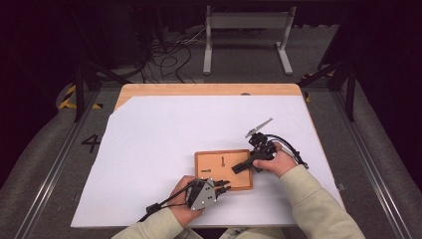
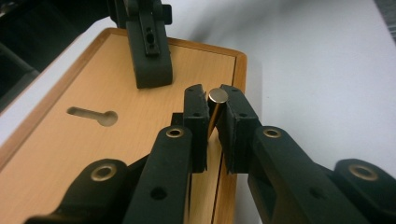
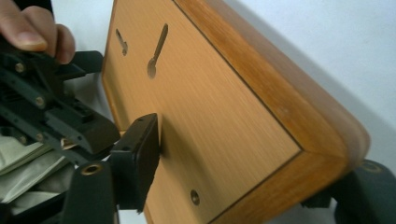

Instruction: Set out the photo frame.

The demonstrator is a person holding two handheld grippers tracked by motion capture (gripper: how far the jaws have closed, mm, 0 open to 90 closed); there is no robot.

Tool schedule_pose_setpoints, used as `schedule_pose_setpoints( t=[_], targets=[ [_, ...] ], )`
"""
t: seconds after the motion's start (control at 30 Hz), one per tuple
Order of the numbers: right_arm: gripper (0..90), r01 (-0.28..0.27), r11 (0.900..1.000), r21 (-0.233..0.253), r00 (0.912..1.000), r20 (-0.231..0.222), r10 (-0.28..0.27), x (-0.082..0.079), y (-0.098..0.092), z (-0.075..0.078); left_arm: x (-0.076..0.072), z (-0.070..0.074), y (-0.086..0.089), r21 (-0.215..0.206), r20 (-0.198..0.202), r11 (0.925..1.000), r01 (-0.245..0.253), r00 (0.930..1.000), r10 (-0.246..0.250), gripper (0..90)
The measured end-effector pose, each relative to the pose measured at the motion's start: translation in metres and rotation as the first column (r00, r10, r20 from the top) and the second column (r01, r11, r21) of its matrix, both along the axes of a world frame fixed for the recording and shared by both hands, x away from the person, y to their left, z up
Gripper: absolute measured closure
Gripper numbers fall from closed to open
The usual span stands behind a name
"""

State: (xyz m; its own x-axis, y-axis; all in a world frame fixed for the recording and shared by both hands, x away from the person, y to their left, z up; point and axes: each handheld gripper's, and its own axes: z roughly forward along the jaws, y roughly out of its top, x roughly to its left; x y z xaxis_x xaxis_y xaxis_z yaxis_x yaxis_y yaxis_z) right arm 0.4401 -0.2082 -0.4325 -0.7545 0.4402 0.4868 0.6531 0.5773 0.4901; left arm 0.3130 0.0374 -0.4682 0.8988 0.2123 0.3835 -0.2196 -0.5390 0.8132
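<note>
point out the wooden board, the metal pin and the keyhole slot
wooden board [image 1: 238,181], high view, bare top near its front edge
metal pin [image 2: 218,95], left gripper view, its round end face between the jaws
keyhole slot [image 2: 95,115], left gripper view, middle of the cutout

White sheet [image 1: 159,149] over wooden table [image 1: 199,89], grey metal stand [image 1: 247,22] behind (tangled cables [image 1: 169,55] beside it)

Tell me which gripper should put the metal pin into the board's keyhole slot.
Left. The left gripper already pinches the metal pin just above the wooden board, near a slot. The right gripper is clamped on the board's edge, steadying it.
</note>
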Motion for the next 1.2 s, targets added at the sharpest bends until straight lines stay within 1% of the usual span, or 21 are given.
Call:
schedule_pose_setpoints(
  t=[0.1, 0.17, 0.23, 0.3, 0.37, 0.4, 0.43, 0.5, 0.53, 0.6, 0.63, 0.67, 0.7, 0.77, 0.83, 0.9, 0.97, 1.0, 1.07, 1.17, 1.2],
  targets=[
    [40.9, -0.012, 1.000, 0.006, 0.9999, 0.002, 0.012, -0.002, -0.002, 0.003, 0.001, 0.001, 0.001, -0.007, -0.050, 1.0000, 0.006, 0.9987, -0.007, 79.5],
    [44.4, -0.028, 0.999, 0.018, 0.9996, 0.008, 0.028, -0.004, -0.003, 0.006, 0.002, 0.003, 0.002, -0.011, -0.097, 0.9999, 0.011, 0.9952, -0.012, 76.0],
    [47.1, -0.045, 0.999, 0.021, 0.9988, 0.021, 0.044, -0.006, -0.003, 0.010, 0.000, 0.007, 0.002, -0.064, -0.125, 0.9975, 0.029, 0.9915, -0.037, 68.0],
    [48.9, -0.064, 0.998, 0.019, 0.9972, 0.041, 0.063, -0.009, -0.004, 0.013, -0.002, 0.015, 0.004, -0.128, -0.146, 0.9905, 0.051, 0.9868, -0.070, 64.0],
    [50.9, -0.080, 0.997, 0.022, 0.9958, 0.048, 0.078, -0.012, -0.006, 0.015, -0.003, 0.027, 0.009, -0.209, -0.173, 0.9771, 0.041, 0.9818, -0.079, 58.8],
    [51.8, -0.089, 0.996, 0.025, 0.9949, 0.048, 0.088, -0.012, -0.006, 0.015, -0.002, 0.031, 0.012, -0.234, -0.179, 0.9715, 0.039, 0.9805, -0.082, 58.0],
    [52.8, -0.097, 0.995, 0.027, 0.9941, 0.051, 0.096, -0.013, -0.007, 0.016, -0.002, 0.034, 0.015, -0.245, -0.184, 0.9689, 0.033, 0.9796, -0.080, 57.6],
    [55.2, -0.115, 0.993, 0.033, 0.9919, 0.058, 0.113, -0.016, -0.008, 0.018, -0.001, 0.043, 0.024, -0.259, -0.199, 0.9657, -0.016, 0.9793, -0.037, 56.3],
    [56.5, -0.124, 0.992, 0.037, 0.9907, 0.061, 0.122, -0.018, -0.009, 0.020, 0.000, 0.048, 0.030, -0.244, -0.194, 0.9686, -0.049, 0.9810, 0.000, 56.6],
    [58.9, -0.152, 0.987, 0.046, 0.9854, 0.086, 0.147, -0.022, -0.009, 0.023, 0.002, 0.054, 0.037, -0.257, -0.200, 0.9634, -0.077, 0.9795, 0.025, 56.5],
    [59.8, -0.160, 0.986, 0.049, 0.9833, 0.095, 0.155, -0.023, -0.010, 0.024, 0.004, 0.056, 0.042, -0.264, -0.205, 0.9590, -0.104, 0.9774, 0.050, 56.5],
    [59.8, -0.160, 0.986, 0.049, 0.9833, 0.095, 0.155, -0.023, -0.010, 0.024, 0.004, 0.056, 0.042, -0.264, -0.205, 0.9590, -0.104, 0.9774, 0.050, 56.5],
    [61.1, -0.174, 0.983, 0.062, 0.9801, 0.109, 0.166, -0.025, -0.010, 0.025, 0.005, 0.058, 0.046, -0.269, -0.204, 0.9561, -0.117, 0.9770, 0.062, 56.5],
    [63.7, -0.198, 0.977, 0.079, 0.9740, 0.127, 0.187, -0.028, -0.008, 0.026, 0.007, 0.062, 0.055, -0.285, -0.207, 0.9479, -0.143, 0.9747, 0.084, 56.5],
    [65.5, -0.216, 0.973, 0.079, 0.9682, 0.147, 0.203, -0.032, -0.007, 0.028, 0.009, 0.064, 0.062, -0.309, -0.213, 0.9363, -0.167, 0.9716, 0.103, 56.8],
    [67.1, -0.243, 0.968, 0.067, 0.9613, 0.150, 0.231, -0.037, -0.005, 0.031, 0.011, 0.068, 0.075, -0.337, -0.222, 0.9185, -0.207, 0.9654, 0.136, 57.3],
    [67.3, -0.251, 0.967, 0.045, 0.9568, 0.163, 0.240, -0.041, -0.004, 0.032, 0.013, 0.070, 0.084, -0.349, -0.225, 0.9076, -0.233, 0.9611, 0.160, 57.3],
    [68.0, -0.252, 0.966, 0.049, 0.9559, 0.168, 0.241, -0.043, -0.003, 0.033, 0.014, 0.070, 0.091, -0.361, -0.228, 0.8967, -0.256, 0.9568, 0.181, 57.4],
    [71.0, -0.281, 0.957, 0.067, 0.9476, 0.178, 0.266, -0.048, -0.002, 0.035, 0.016, 0.070, 0.101, -0.375, -0.240, 0.8813, -0.287, 0.9485, 0.207, 58.2],
    [71.2, -0.287, 0.957, 0.042, 0.9393, 0.209, 0.272, -0.054, 0.001, 0.039, 0.019, 0.069, 0.111, -0.388, -0.253, 0.8639, -0.322, 0.9383, 0.236, 59.0],
    [71.3, -0.285, 0.958, 0.046, 0.9387, 0.216, 0.269, -0.055, 0.001, 0.040, 0.020, 0.069, 0.113, -0.389, -0.256, 0.8597, -0.332, 0.9351, 0.245, 59.0]
  ],
)
